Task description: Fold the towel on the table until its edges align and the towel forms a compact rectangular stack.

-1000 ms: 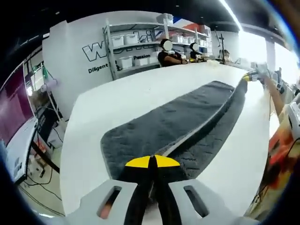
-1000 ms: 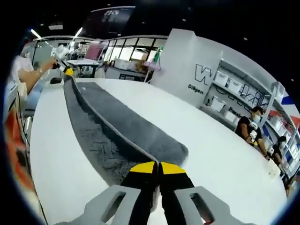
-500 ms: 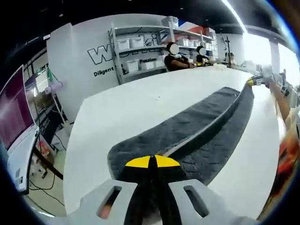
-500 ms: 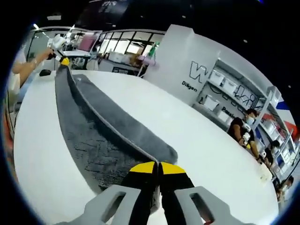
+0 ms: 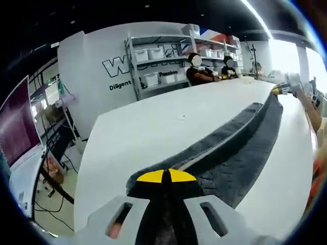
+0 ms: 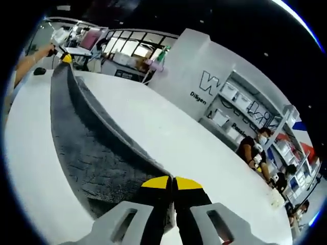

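Left gripper view looks along a long dark grey towel (image 5: 240, 148) stretched over the white tabletop (image 5: 148, 127), with the left gripper (image 5: 166, 176) pinched closed on the towel's near corner, its yellow-tipped fingers (image 5: 179, 175) pressed together over the cloth. At the far end the right gripper (image 5: 278, 89) holds the opposite corner; in the right gripper view its own fingers (image 6: 189, 182) are likewise clamped on the fabric, and the left gripper (image 6: 65, 57) shows small at the far end. The lifted edge hangs in a shallow curve above the half lying flat. I'd judge the main risk is uneven travel: if one hand carries its corner over faster, the fold lands skewed and the edges miss. Too much tension might also drag the lower layer across the tabletop, or pull a corner free.
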Tool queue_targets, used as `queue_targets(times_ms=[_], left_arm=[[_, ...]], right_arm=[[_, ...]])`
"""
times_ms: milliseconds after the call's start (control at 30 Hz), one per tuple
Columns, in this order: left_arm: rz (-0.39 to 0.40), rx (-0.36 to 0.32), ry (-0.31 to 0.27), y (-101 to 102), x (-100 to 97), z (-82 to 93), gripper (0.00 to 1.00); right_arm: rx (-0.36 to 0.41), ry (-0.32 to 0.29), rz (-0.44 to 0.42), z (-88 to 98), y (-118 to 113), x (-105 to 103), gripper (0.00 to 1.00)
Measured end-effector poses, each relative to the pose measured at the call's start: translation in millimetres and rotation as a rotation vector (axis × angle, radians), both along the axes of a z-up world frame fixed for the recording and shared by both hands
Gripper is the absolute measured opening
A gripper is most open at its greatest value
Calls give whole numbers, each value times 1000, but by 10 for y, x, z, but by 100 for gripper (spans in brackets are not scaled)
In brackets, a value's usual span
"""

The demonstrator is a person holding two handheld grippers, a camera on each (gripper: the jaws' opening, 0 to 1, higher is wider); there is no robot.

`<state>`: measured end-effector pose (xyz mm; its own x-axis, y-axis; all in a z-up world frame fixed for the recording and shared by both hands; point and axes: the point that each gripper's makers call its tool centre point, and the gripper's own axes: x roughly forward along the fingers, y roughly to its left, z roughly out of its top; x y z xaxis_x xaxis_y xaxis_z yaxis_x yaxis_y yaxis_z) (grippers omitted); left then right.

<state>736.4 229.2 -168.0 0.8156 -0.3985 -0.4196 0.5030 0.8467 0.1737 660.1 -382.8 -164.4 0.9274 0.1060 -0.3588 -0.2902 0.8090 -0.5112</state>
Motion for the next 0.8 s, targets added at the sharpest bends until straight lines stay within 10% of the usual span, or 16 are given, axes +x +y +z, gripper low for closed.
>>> queue_targets(times_ms=[800], left_arm=[[51,-81,-43,5,412,-59,0]], right_arm=[[-10,-70,-37,3,-46,475,0]])
